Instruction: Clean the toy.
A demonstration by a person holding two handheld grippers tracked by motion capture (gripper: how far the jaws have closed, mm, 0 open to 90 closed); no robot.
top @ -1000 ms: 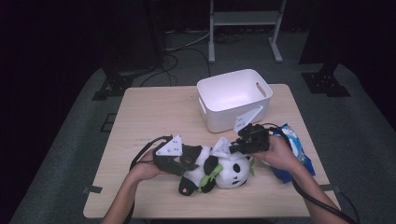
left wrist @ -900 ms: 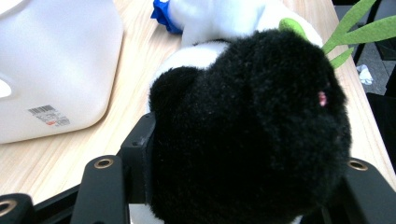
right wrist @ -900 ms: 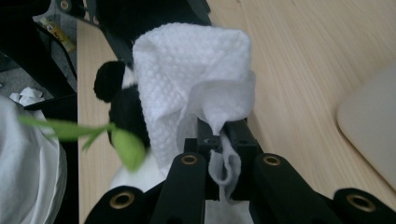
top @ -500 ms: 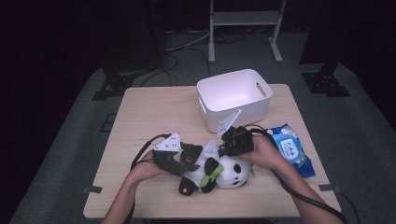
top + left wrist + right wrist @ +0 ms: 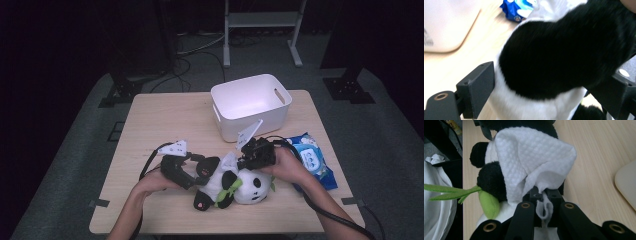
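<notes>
The panda (image 5: 235,182) is lying on its side at the counter's (image 5: 165,120) near edge. The right gripper (image 5: 246,161) is pinching a white wipe (image 5: 534,162) against it, fingers clamped. The left gripper (image 5: 197,172), held low and level, has just been opening, fingers apart around the panda's body. A white bin (image 5: 250,105) and blue pack (image 5: 312,160) are sitting behind, dark room beyond.
</notes>
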